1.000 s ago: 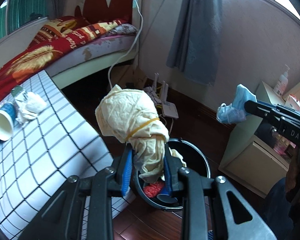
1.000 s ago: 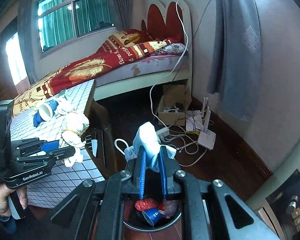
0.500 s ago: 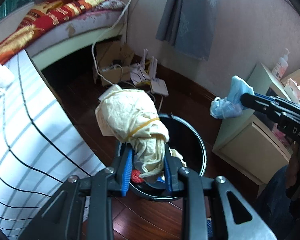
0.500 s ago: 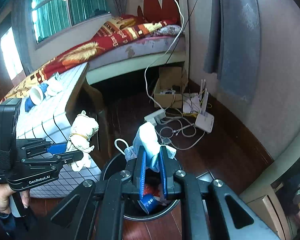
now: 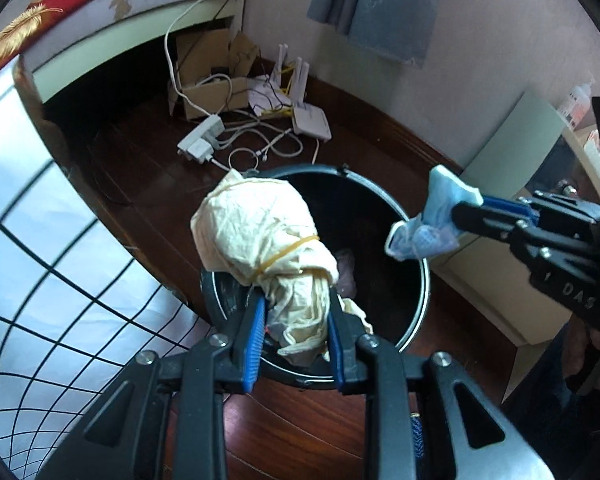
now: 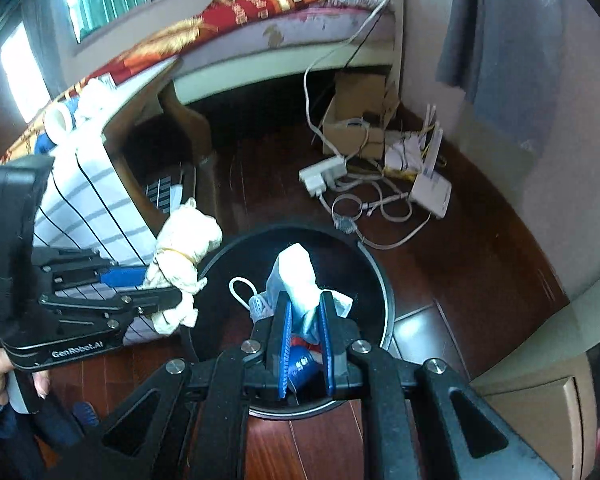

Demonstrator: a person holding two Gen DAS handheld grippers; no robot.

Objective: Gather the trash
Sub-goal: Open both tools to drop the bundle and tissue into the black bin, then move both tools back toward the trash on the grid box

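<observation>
Risks, biggest first:
- Cream rag bundle [image 5: 260, 236] bulky, hangs over near-left rim of black bin [image 5: 414, 240]; if let go off-centre, could catch rim, drop to wood floor.
- Blue face mask [image 6: 296, 280] light, ear loop loose; may snag pad on release.
- Cables [image 6: 364, 208] on floor just beyond bin's far rim; could tangle anything that falls there.

Grips: left gripper [image 5: 296, 320] clamped on bundle's tail; right gripper [image 6: 305, 320] pinched narrow on mask, above bin centre.

Count: one bin, one bundle, one mask, two grippers.

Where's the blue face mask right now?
The blue face mask is pinched in the right hand-held gripper, right above the open black trash bin. In the left wrist view it hangs over the bin's right rim.
</observation>
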